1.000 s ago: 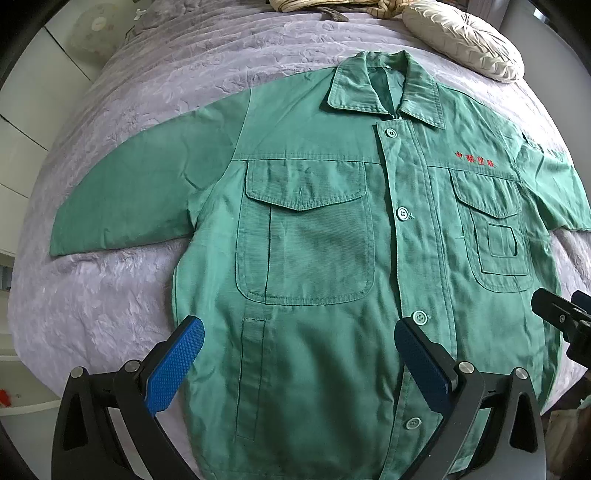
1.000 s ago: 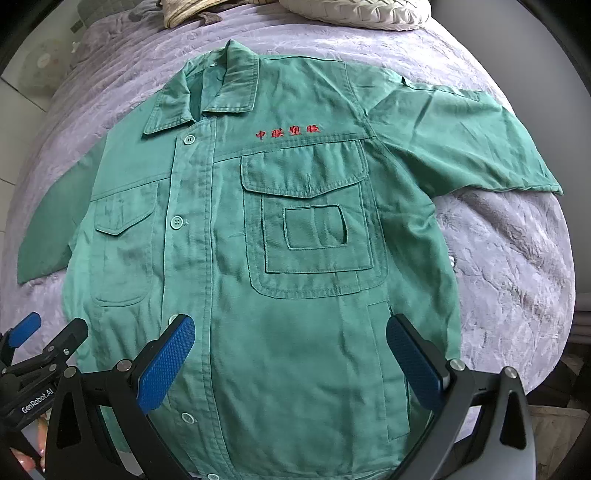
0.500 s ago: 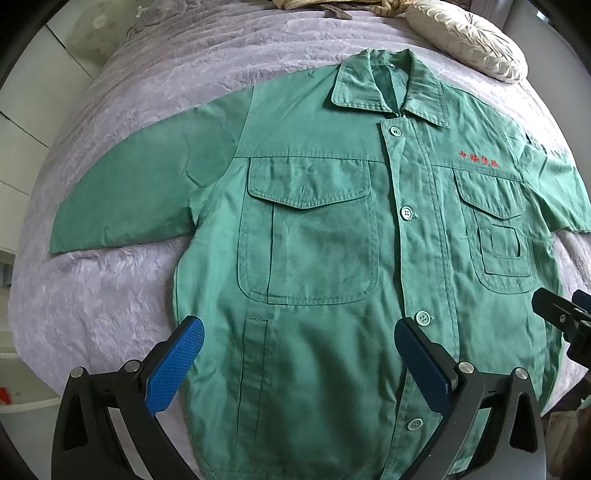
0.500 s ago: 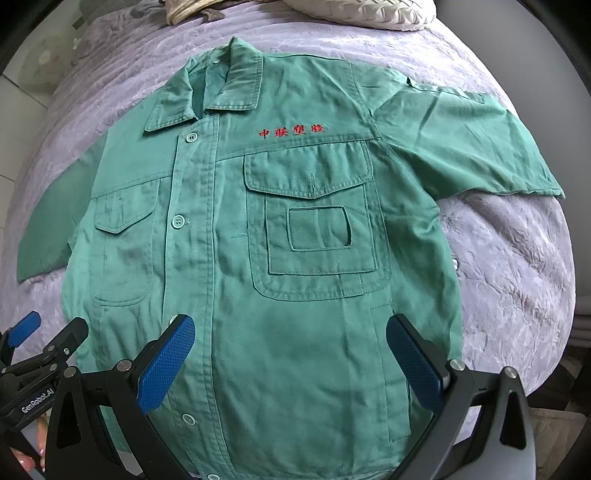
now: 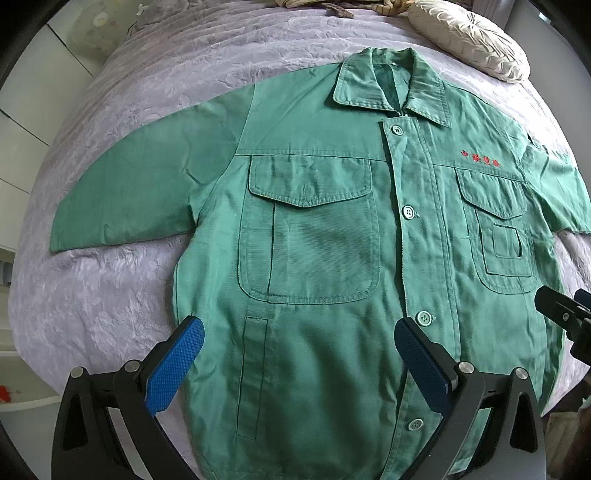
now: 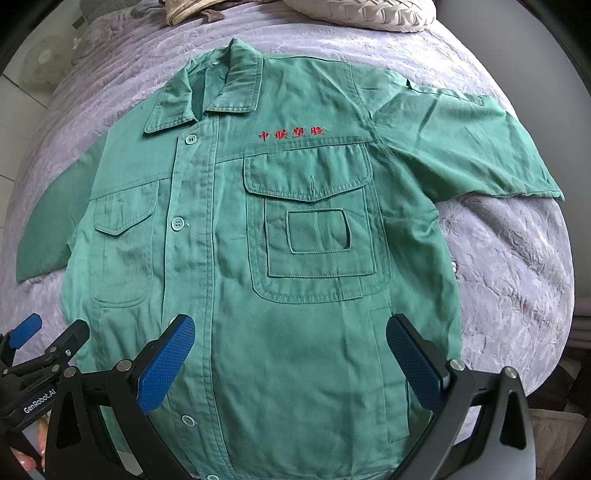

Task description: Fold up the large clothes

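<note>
Lengthwise, jacket (image 5: 332,332) collar (image 5: 391,88) away.

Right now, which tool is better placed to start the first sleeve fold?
Probably left. The left tool hangs open over the green jacket near its long sleeve, spread flat on the bedspread. The right tool is open too, but its sleeve lies farther up.

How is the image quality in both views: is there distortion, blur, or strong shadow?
Left wrist view: strong fisheye bending, the bedspread curves like a dome; the green shirt is sharp, light soft, no hard shadows. Right wrist view: same bending with dark corners; the red lettering is crisp, and the pillow at the top edge looks bright.
</note>
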Tool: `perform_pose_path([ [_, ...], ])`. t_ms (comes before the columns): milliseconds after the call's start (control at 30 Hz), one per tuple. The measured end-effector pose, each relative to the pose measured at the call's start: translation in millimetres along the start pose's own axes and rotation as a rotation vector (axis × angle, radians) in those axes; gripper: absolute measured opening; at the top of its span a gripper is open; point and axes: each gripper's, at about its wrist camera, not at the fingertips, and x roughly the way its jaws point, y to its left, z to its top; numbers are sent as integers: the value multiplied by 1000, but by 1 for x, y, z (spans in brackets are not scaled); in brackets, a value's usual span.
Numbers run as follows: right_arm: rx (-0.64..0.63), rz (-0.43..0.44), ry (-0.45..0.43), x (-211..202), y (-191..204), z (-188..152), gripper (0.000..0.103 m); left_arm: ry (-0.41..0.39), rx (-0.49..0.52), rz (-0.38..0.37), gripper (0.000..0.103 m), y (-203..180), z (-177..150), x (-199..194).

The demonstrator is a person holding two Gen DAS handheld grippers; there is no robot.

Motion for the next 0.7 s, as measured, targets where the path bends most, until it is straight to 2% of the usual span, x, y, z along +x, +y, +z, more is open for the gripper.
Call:
perform_pose_path([
  [433,0,-3,0,0,2,0,103,-1,0,9,103,0,-1,0],
  [700,2,-5,1,1,2,0,103,24,-3,-1,103,3,-2,2],
])
